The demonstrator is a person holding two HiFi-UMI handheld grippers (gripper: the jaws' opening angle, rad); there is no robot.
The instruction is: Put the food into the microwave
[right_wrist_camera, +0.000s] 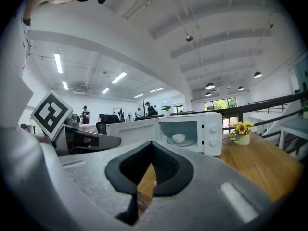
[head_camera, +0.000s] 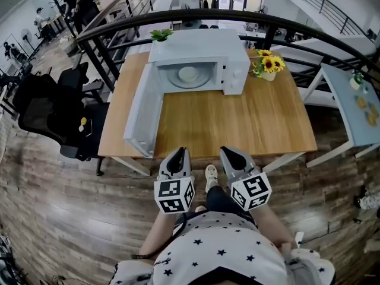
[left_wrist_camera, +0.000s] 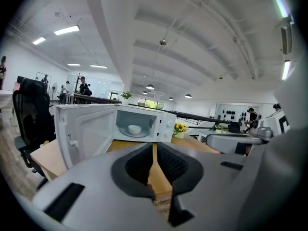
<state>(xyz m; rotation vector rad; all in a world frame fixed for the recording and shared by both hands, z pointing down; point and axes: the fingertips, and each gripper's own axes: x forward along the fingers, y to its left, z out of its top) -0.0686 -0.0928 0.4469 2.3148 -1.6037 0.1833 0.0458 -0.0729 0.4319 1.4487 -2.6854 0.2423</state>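
— Status, starting at the far left?
— Black office chair [head_camera: 41, 108]: well out to the left of the left gripper [head_camera: 178, 154], off the side of the wooden table [head_camera: 237, 123]. Left gripper: jaws together, nothing between them, positioned at the table's near edge.

— And ahead of it?
— Microwave door [head_camera: 142, 114]: stands fully open, ahead and slightly left of the left gripper. Microwave [head_camera: 199, 46]: at the far side of the table, ahead of both grippers, with its opening facing them.

— Location of the food?
— White bowl [head_camera: 187, 73]: inside the microwave on the glass turntable [right_wrist_camera: 171, 141], well apart from either gripper. Its contents cannot be made out.

— Right side?
— Right gripper [head_camera: 233, 153]: just beside the left one, jaws together, empty. Sunflower vase [head_camera: 268, 64]: ahead and to its right, just beside the microwave's control-knob end.
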